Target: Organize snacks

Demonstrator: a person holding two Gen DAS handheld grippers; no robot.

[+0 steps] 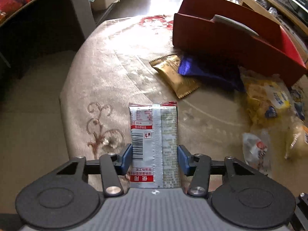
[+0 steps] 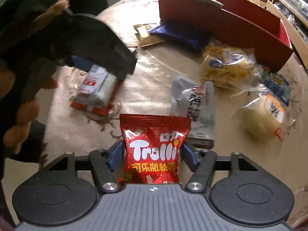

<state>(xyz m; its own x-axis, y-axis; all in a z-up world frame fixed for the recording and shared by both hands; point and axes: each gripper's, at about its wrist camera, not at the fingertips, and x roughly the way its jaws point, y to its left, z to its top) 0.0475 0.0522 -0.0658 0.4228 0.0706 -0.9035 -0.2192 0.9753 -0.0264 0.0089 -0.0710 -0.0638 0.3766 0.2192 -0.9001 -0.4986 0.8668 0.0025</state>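
My left hand-held gripper [image 1: 155, 158] had its blue pads squeezed onto a flat, crinkly silver packet [image 1: 154, 144] with a barcode and a red strip. The right hand-held gripper [image 2: 152, 155] was clamped on a puffy, glossy red gummy bag [image 2: 154, 150]. Both were over the table [image 1: 107, 73], covered in shiny beige cloth with swirly brown patterns. Further back sat a red cardboard box [image 1: 231, 42], with a gold wrapper [image 1: 173, 75], a dark blue pouch [image 1: 207, 73] and clear crumpled bags [image 2: 227, 67] lying beside it. Cluttered room behind.
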